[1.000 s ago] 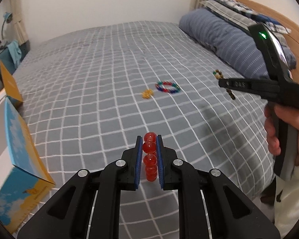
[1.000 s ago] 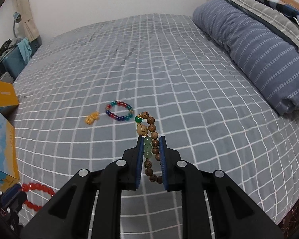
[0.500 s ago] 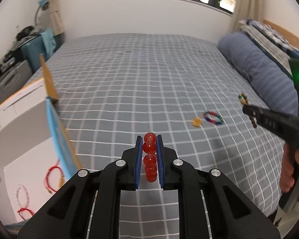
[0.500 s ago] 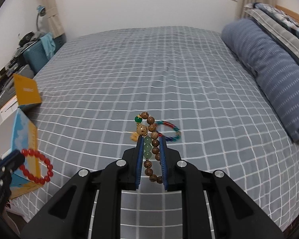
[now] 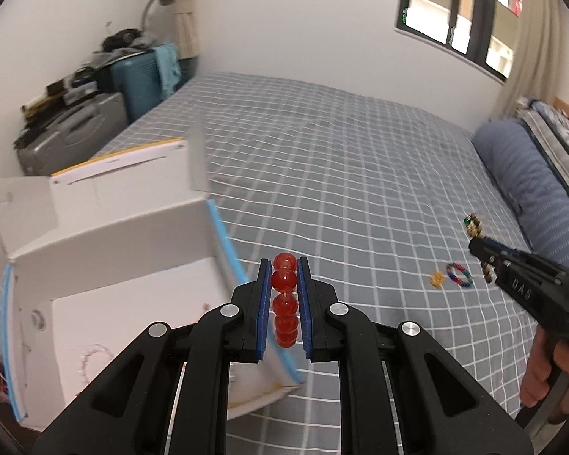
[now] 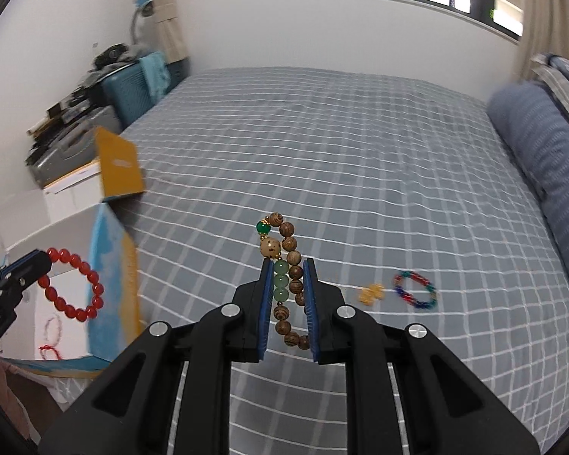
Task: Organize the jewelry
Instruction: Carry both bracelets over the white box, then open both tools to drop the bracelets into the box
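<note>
In the left wrist view, the left tongs (image 5: 284, 295) are pinching a red bead bracelet (image 5: 284, 299); its round glossy beads stand in a line between the blue pads. A second ago this view showed mostly the grey checked bed (image 5: 341, 174), with only the edge of a box at the left. Now the open white box (image 5: 106, 265) with blue outer sides fills the near left, and the tongs are just beside its right wall. I judge that the bracelet is being carried to the box for storage. Some thin reddish strings already lie on the box floor, but they are blurred. At the right, the right tongs (image 5: 478, 242) hold a bracelet of brown beads, in front of the blue pillow (image 5: 519, 174).

In the right wrist view, the right tongs (image 6: 287, 288) are pinching a wooden bead bracelet (image 6: 290, 276) of brown grained beads, with some pale green beads, one dark green bead and one large speckled cream bead. The multicolour bracelet (image 6: 415, 290) and a small yellow charm (image 6: 371, 292), which were ahead of the tongs a second ago, now lie on the bed to the right. So this hand also goes toward the box at the near left, where the red bracelet hangs as a full ring over the opening. Two pieces are left on the bed to collect.
</note>
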Action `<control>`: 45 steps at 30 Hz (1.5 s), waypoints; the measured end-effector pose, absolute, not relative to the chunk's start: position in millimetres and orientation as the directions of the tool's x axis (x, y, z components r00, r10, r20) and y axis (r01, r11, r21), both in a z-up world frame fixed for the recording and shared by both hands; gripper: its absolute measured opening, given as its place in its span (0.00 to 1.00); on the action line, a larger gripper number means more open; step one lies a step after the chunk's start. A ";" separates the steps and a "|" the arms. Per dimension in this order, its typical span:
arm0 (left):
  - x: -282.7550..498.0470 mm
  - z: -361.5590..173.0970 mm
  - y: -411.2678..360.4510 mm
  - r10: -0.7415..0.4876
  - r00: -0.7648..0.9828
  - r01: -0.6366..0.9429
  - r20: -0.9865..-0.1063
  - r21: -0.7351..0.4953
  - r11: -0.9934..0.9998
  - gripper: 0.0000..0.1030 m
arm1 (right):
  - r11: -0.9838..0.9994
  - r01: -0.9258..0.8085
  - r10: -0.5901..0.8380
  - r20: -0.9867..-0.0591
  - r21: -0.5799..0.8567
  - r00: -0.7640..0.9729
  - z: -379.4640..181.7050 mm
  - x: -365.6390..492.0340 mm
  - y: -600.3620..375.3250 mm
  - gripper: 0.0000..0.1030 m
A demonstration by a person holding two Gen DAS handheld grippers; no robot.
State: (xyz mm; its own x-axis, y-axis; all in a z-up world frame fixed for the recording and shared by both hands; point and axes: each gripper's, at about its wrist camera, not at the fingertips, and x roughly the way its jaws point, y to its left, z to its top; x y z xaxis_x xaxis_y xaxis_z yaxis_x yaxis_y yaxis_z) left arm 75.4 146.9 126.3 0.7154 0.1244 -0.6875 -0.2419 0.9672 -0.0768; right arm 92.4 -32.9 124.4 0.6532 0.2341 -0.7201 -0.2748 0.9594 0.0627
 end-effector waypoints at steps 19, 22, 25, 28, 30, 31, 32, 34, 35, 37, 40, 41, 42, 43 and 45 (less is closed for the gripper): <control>4.0 113.6 276.8 0.314 0.617 -0.495 -0.722 -0.045 0.868 0.13 | 0.813 -0.581 0.414 -0.740 0.039 0.530 112.6 47.4 166.9 0.15; -4.2 98.0 292.3 0.325 0.582 -0.520 -0.746 -0.034 0.853 0.13 | 0.790 -0.612 0.423 -0.754 0.035 0.502 101.6 37.1 190.7 0.15; -11.0 82.2 305.3 0.326 0.550 -0.544 -0.769 -0.033 0.839 0.13 | 0.777 -0.628 0.416 -0.779 0.037 0.469 84.2 31.1 214.2 0.14; -15.7 67.6 315.4 0.325 0.524 -0.566 -0.788 -0.037 0.824 0.13 | 0.777 -0.629 0.397 -0.803 0.036 0.444 67.9 31.6 227.8 0.15; -17.6 58.2 320.2 0.322 0.506 -0.577 -0.800 -0.036 0.816 0.13 | 0.776 -0.629 0.381 -0.821 0.034 0.425 55.7 30.2 236.5 0.15; -18.1 52.8 322.6 0.319 0.495 -0.581 -0.808 -0.035 0.813 0.13 | 0.775 -0.631 0.375 -0.829 0.035 0.415 51.1 30.3 241.1 0.15; -17.7 49.6 322.9 0.317 0.487 -0.584 -0.814 -0.034 0.811 0.13 | 0.774 -0.632 0.370 -0.838 0.038 0.401 45.2 30.3 243.8 0.15; -18.4 39.8 326.3 0.308 0.468 -0.591 -0.828 -0.034 0.806 0.13 | 0.773 -0.633 0.360 -0.849 0.040 0.386 37.5 30.0 246.9 0.15; -18.8 37.0 327.2 0.305 0.463 -0.593 -0.832 -0.035 0.805 0.13 | 0.773 -0.634 0.353 -0.856 0.040 0.378 32.6 29.6 249.2 0.15; -20.0 29.8 328.9 0.306 0.450 -0.599 -0.839 -0.030 0.800 0.13 | 0.775 -0.631 0.342 -0.863 0.035 0.372 27.0 30.6 249.3 0.15; -21.0 24.6 329.2 0.312 0.439 -0.605 -0.843 -0.021 0.796 0.13 | 0.777 -0.628 0.328 -0.872 0.032 0.362 20.4 30.4 250.1 0.15; -20.8 24.0 328.9 0.310 0.438 -0.605 -0.844 -0.022 0.796 0.13 | 0.777 -0.628 0.327 -0.873 0.031 0.361 19.6 30.7 249.8 0.15; -19.8 24.2 329.3 0.310 0.437 -0.605 -0.844 -0.022 0.796 0.13 | 0.778 -0.628 0.326 -0.874 0.031 0.360 19.2 31.4 249.2 0.15; -19.8 24.0 329.4 0.311 0.436 -0.606 -0.845 -0.019 0.795 0.13 | 0.778 -0.628 0.326 -0.874 0.030 0.361 19.0 31.1 249.5 0.15; -19.5 24.4 329.1 0.312 0.434 -0.605 -0.845 -0.017 0.796 0.13 | 0.778 -0.627 0.325 -0.873 0.028 0.363 19.1 30.8 249.7 0.15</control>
